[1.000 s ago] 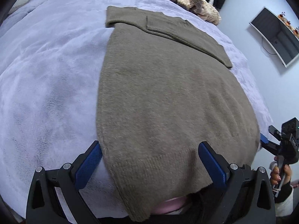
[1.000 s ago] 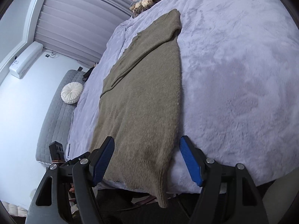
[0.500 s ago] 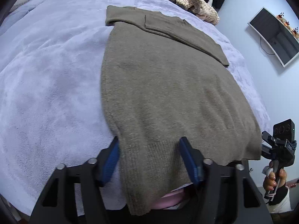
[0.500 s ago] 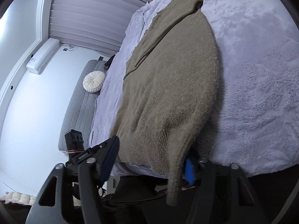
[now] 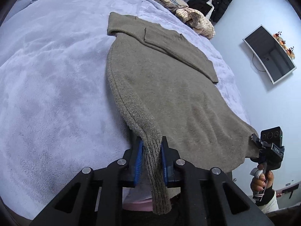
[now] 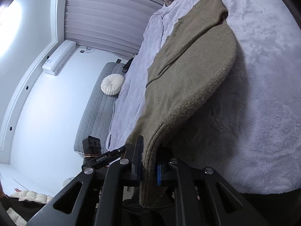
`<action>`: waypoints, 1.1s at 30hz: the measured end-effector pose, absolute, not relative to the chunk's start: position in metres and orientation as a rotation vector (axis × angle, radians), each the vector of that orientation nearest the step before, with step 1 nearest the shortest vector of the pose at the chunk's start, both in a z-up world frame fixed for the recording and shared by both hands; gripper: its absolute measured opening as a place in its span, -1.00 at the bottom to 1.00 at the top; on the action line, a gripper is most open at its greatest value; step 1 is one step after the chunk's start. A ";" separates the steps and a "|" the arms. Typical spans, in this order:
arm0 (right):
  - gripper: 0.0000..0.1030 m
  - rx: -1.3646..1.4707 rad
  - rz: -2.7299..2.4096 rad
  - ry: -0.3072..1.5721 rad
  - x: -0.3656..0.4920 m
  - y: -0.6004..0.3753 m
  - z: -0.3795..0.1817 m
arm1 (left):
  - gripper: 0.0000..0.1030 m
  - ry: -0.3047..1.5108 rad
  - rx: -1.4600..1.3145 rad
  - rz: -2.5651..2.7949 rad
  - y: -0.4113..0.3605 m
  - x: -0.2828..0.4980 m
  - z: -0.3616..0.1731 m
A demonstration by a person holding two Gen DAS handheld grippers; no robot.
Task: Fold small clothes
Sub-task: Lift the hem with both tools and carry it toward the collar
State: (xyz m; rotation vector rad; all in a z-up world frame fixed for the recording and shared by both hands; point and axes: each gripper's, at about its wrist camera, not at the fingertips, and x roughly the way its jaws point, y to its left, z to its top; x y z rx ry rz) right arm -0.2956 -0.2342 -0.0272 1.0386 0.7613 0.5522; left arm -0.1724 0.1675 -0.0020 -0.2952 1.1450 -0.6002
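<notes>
A: What do I have in the left gripper (image 5: 151, 157) right now?

B: I see its jaws have just been closing, and the blue pads (image 5: 138, 164) now pinch the ribbed hem of the olive-brown sweater (image 5: 169, 98) at its near left corner. A strip of hem hangs down past the pads.

A: And my right gripper (image 6: 148, 166)?

B: Same story: its jaws have just been closing too, and they now clamp the hem at the other near corner. From the left wrist view I can see the right gripper (image 5: 263, 146) at that corner, with the hand (image 5: 260, 182) holding its handle.

A: Where does the sweater lie?

B: On the pale lilac plush blanket (image 5: 52, 86) covering the bed. Its far part rests flat, with a sleeve folded across the top. The near edge lifts off the blanket between my two grips; in the right wrist view the sweater (image 6: 190, 71) casts a shadow under its raised side.

A: Anything else on the bed?

B: A heap of beige knitted clothes (image 5: 195, 21) at the far end, well apart from the sweater.
</notes>
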 end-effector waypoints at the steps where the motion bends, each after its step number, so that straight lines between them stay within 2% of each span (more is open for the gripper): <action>1: -0.76 1.052 0.562 0.745 -0.292 -0.235 -0.024 | -0.64 1.127 -0.310 -0.613 0.167 -0.170 0.004; 13: -0.83 1.139 0.668 0.503 -0.213 -0.276 0.033 | -0.64 0.960 -0.346 -0.605 0.139 -0.071 0.066; 17: -0.73 1.040 0.510 0.629 -0.174 -0.288 0.041 | -0.64 1.007 -0.320 -0.576 0.121 -0.039 0.058; 18: -0.52 0.971 0.472 0.696 -0.167 -0.285 0.041 | -0.64 1.018 -0.306 -0.577 0.117 -0.036 0.054; 19: 0.01 0.906 0.434 0.757 -0.164 -0.281 0.039 | -0.64 1.025 -0.295 -0.576 0.115 -0.037 0.051; 20: 0.24 0.855 0.399 0.793 -0.164 -0.278 0.036 | -0.64 1.034 -0.291 -0.575 0.114 -0.037 0.047; 21: 0.36 0.804 0.377 0.818 -0.167 -0.275 0.034 | -0.64 1.040 -0.295 -0.577 0.115 -0.037 0.044; 24: 0.36 0.723 0.377 0.883 -0.187 -0.273 0.028 | -0.64 1.046 -0.300 -0.571 0.119 -0.039 0.039; 28: 0.37 0.979 0.441 0.940 -0.224 -0.283 0.003 | -0.64 1.050 -0.299 -0.571 0.123 -0.045 0.037; 30: 0.45 1.098 0.468 0.954 -0.236 -0.283 -0.006 | -0.64 1.031 -0.254 -0.576 0.122 -0.057 0.039; 33: 0.46 1.084 0.426 0.948 -0.238 -0.284 0.000 | -0.64 1.009 -0.216 -0.590 0.124 -0.077 0.042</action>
